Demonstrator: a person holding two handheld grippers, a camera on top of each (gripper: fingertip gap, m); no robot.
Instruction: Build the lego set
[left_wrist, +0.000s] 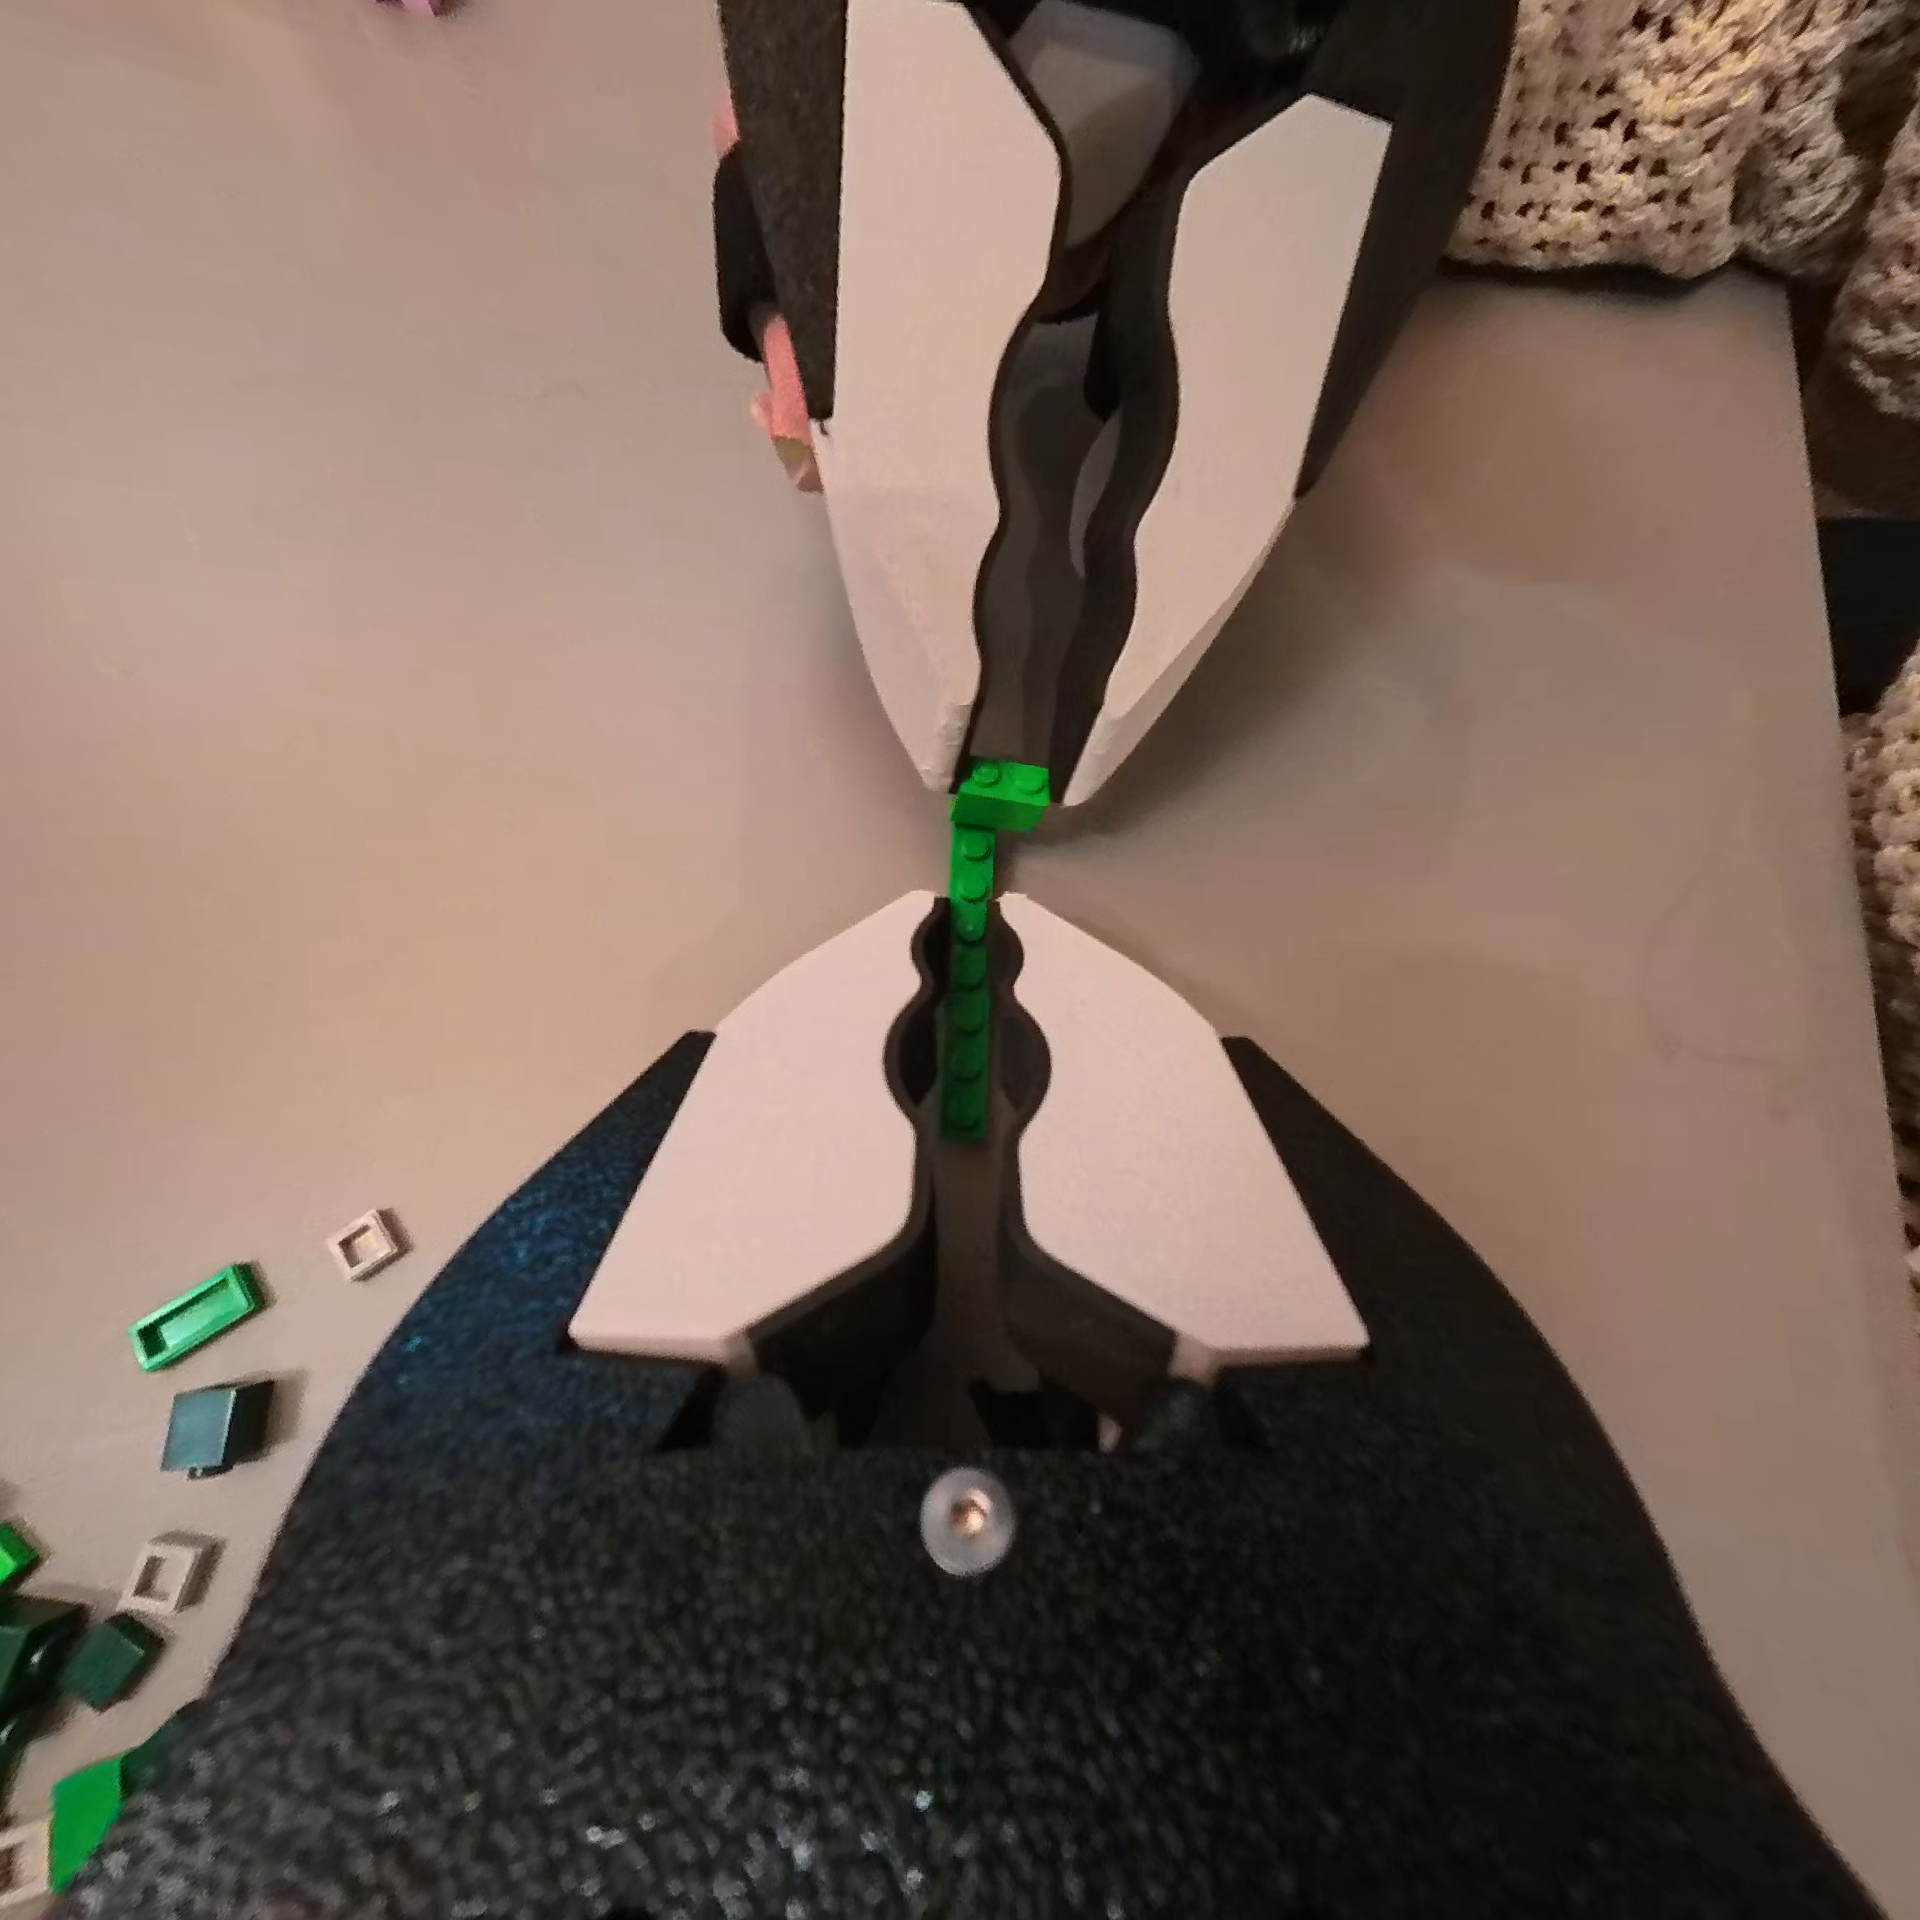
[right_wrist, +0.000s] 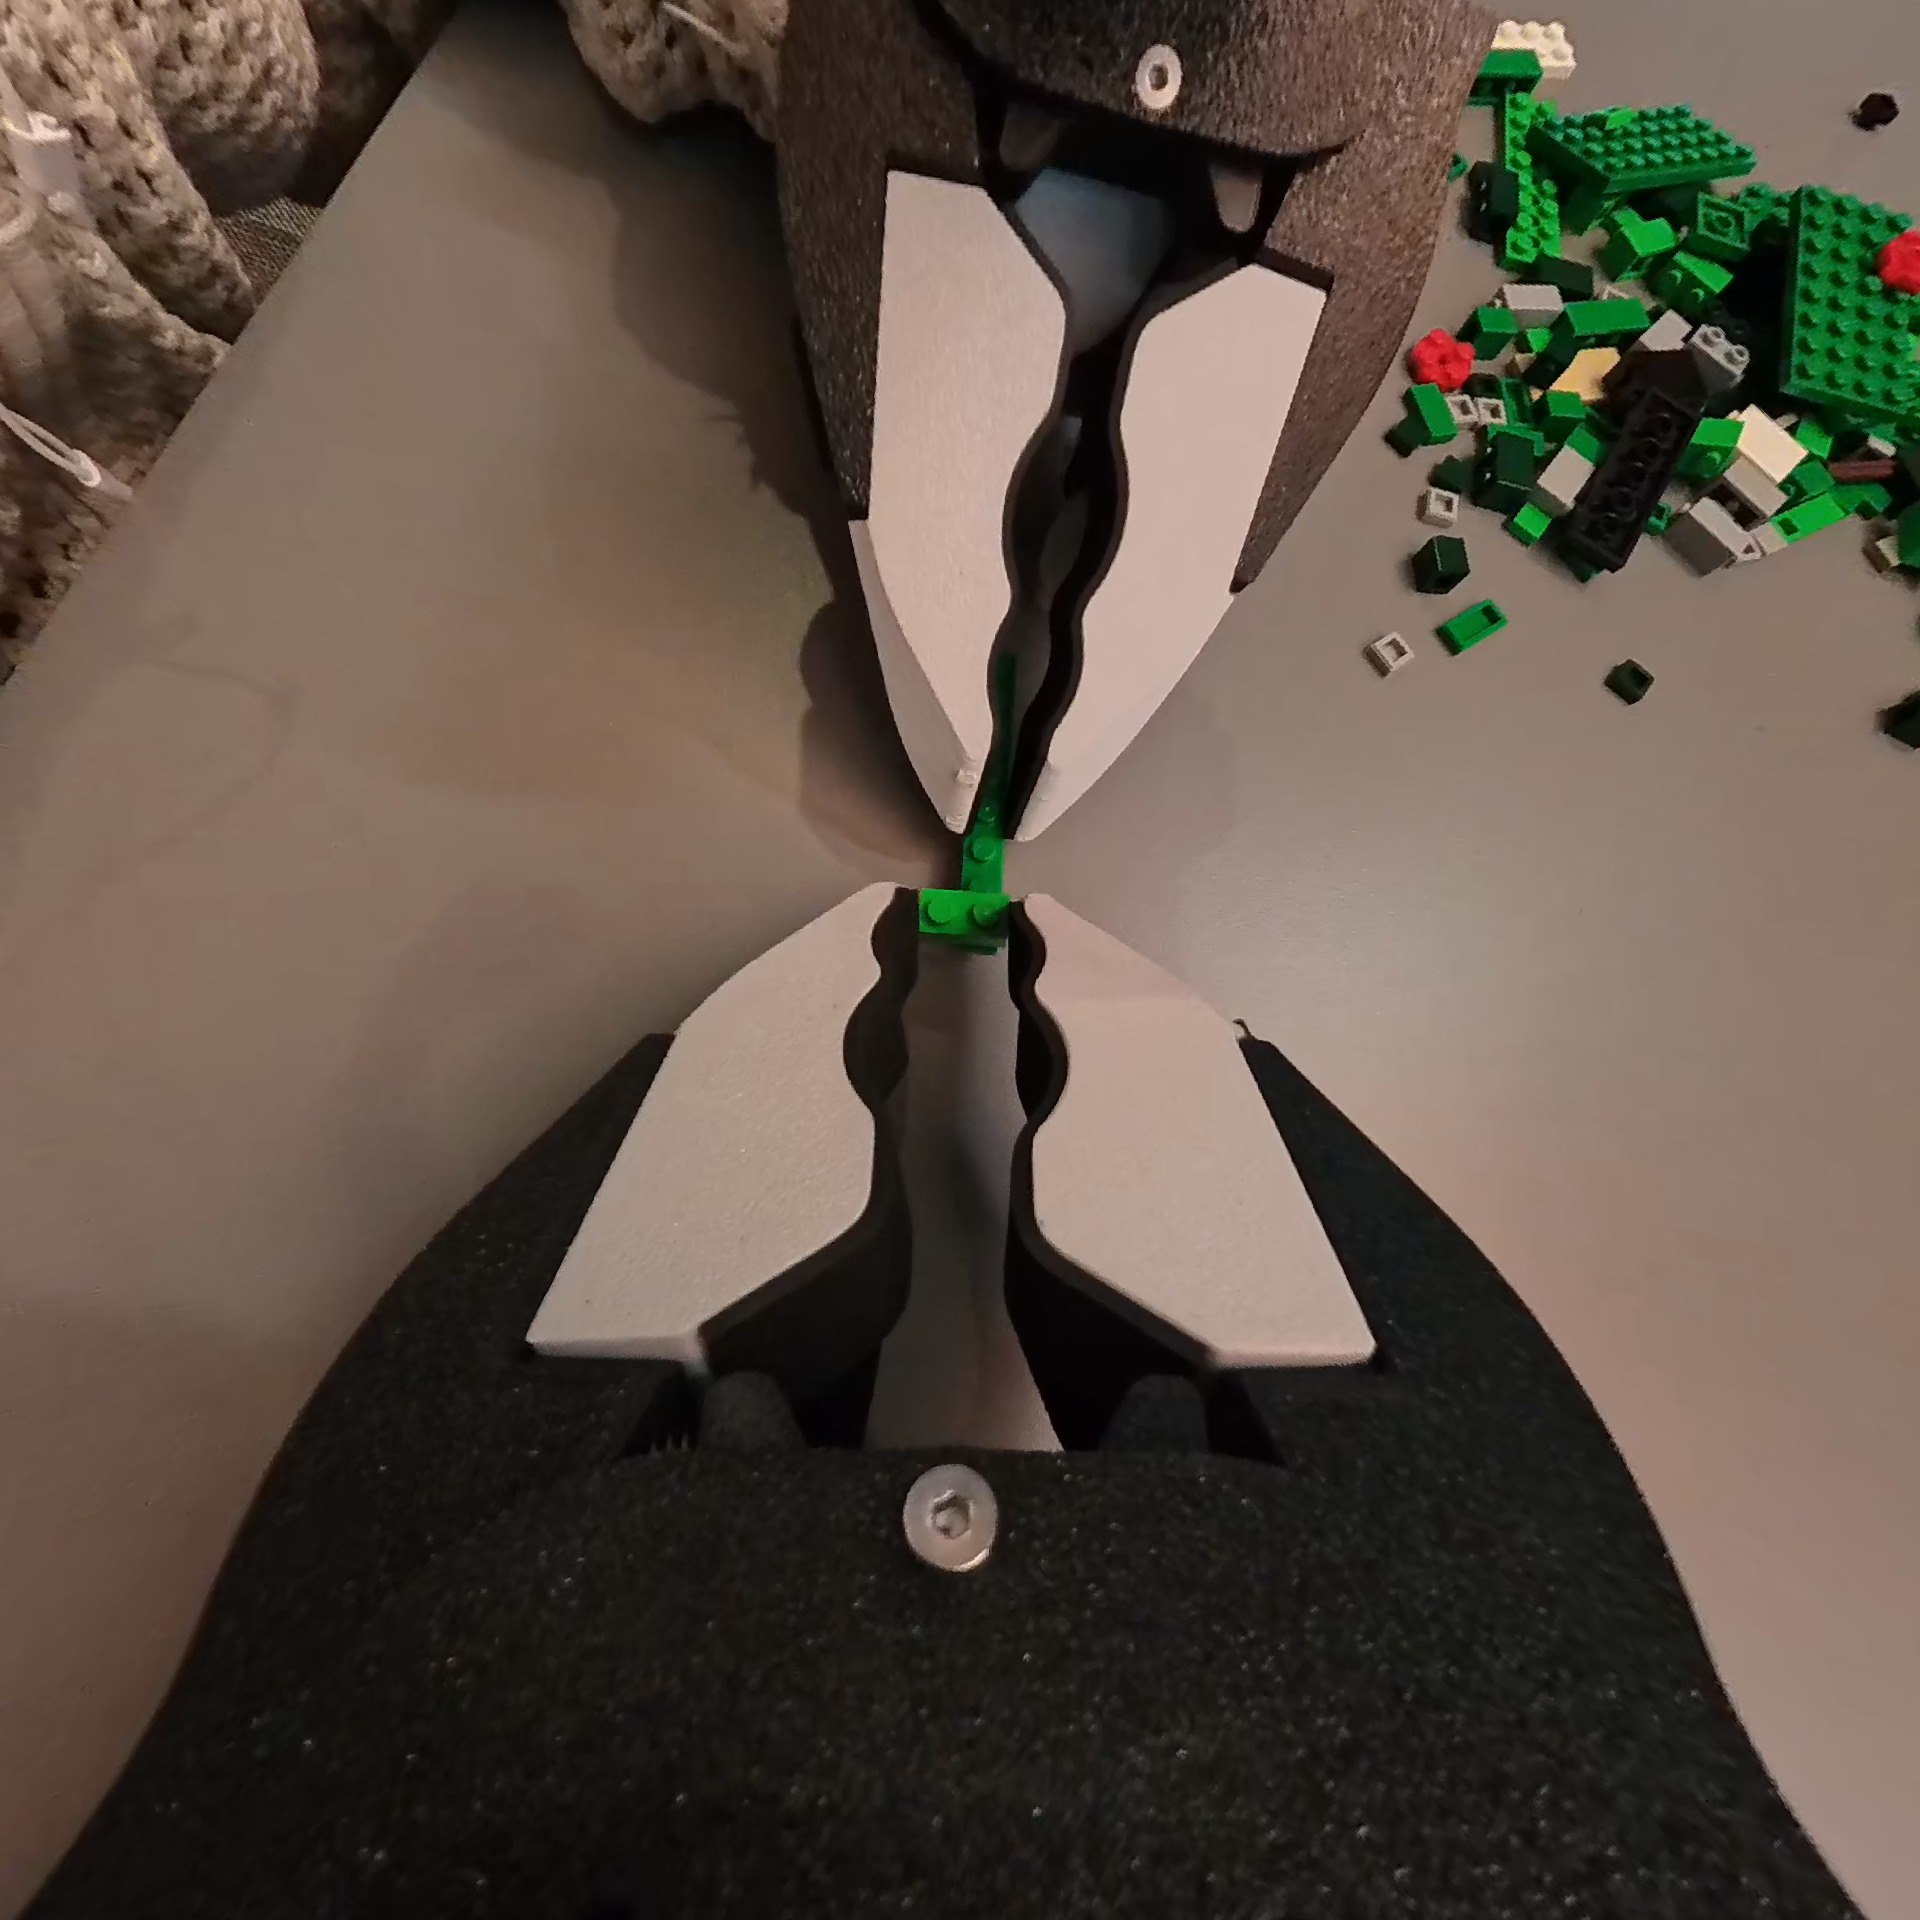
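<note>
Glossy plastic green strip (left_wrist: 966, 997), matt smooth table (left_wrist: 416, 623); rough knitted blanket (left_wrist: 1662, 135), grainy black gripper body (left_wrist: 935, 1714)

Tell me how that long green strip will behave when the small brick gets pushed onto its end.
The long green strip looks thin, so it may flex or pivot. The left gripper clamps only its narrow edges. The small brick probably feels nearly weightless.

Dim, warm indoor light falling unevenly on the grey table (right_wrist: 416, 727), brighter sheen mid-surface and soft shadow beneath the opposing gripper; strong wide-angle bowing at the edges; centre sharp, near black gripper housing grainy, loose bricks (left_wrist: 197, 1330) at the left margin slightly soft; no harsh glare.
</note>
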